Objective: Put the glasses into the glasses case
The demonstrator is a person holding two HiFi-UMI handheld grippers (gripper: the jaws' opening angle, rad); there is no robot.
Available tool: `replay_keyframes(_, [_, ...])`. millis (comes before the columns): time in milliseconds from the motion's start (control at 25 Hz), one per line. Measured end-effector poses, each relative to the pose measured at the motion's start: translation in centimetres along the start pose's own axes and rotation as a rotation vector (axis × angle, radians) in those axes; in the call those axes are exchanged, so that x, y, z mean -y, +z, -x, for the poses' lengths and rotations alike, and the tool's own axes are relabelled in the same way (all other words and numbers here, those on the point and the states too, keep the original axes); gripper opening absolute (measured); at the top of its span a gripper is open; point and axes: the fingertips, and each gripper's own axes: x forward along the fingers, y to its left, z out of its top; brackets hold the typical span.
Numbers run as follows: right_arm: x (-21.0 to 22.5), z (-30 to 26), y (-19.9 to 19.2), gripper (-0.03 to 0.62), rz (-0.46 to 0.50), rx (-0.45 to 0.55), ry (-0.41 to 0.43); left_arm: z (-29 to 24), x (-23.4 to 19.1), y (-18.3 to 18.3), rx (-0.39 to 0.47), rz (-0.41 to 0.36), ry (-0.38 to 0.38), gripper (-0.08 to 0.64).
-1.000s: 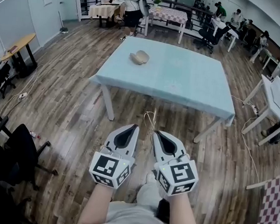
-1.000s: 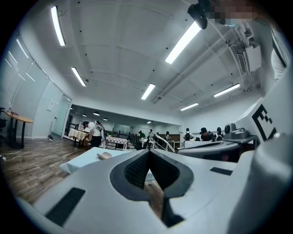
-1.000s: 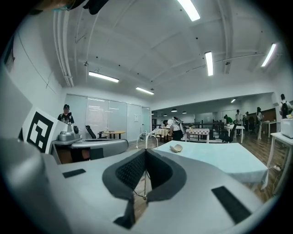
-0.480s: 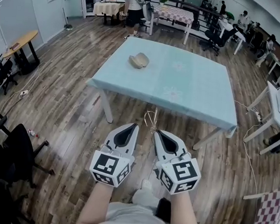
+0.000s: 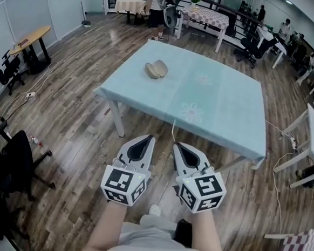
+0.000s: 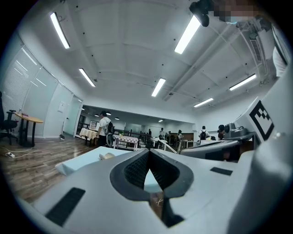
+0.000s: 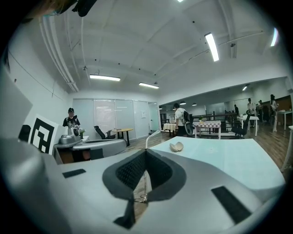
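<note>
Grippers sat side by side low over the wooden floor [image 5: 76, 116], both pointing toward the table [image 5: 223, 108] with its pale blue cloth. On the left gripper [image 5: 149, 140] the fingers were pressed together at the tips, and I could see nothing caught between them. The right gripper [image 5: 176, 146] was closed just as tightly, but it pinched a thin pale wire of the glasses [image 7: 145, 183]. The wire stuck out just beyond the fingertips in a slim line, and the rest of the frame was too fine for me to make out. The glasses case [image 5: 156, 69] lay well ahead of both sets of fingers, off to their left on the far part of the tabletop. It was spread open like a beige shell, well apart from the glasses. People [image 5: 158, 3] stood and sat by other tables farther beyond the fingers, at the back of the room.
</note>
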Motion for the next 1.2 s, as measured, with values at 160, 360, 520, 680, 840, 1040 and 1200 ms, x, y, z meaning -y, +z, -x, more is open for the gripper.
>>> replay_keyframes(160, [1.8, -0.4, 0.1, 0.008, 0.006, -0.004, 0.027, -1.4, 0.3, -0.2, 0.0, -0.001, 0.027, 0.008])
replay_keyframes(360, [3.2, -0.8, 0.8, 0.008, 0.01, 0.012, 0.034, -2.6, 0.4, -0.3, -0.002, -0.008, 0.039, 0.008])
replay_keyframes(520, [3.9, -0.9, 0.9, 0.008, 0.014, 0.021, 0.028, -3.0, 0.4, -1.2, -0.015, 0.0, 0.039, 0.008])
replay_keyframes(680, [4.7, -0.9, 1.1, 0.008, 0.017, 0.025, 0.016, -3.6, 0.4, -2.1, -0.03, 0.013, 0.034, 0.008])
replay_keyframes(840, [5.7, -1.4, 1.5, 0.008, 0.021, 0.028, 0.0, -4.9, 0.0, -2.6, -0.038, 0.026, 0.024, 0.008])
replay_keyframes(1040, [6.9, -2.8, 1.9, 0.008, 0.024, 0.03, -0.023, -7.0, -1.2, -2.8, -0.042, 0.036, -0.001, 0.008])
replay_keyframes(1200, [8.1, -4.5, 2.7, 0.008, 0.023, 0.041, -0.038, -8.8, -2.6, -3.2, -0.066, 0.035, -0.008, 0.008])
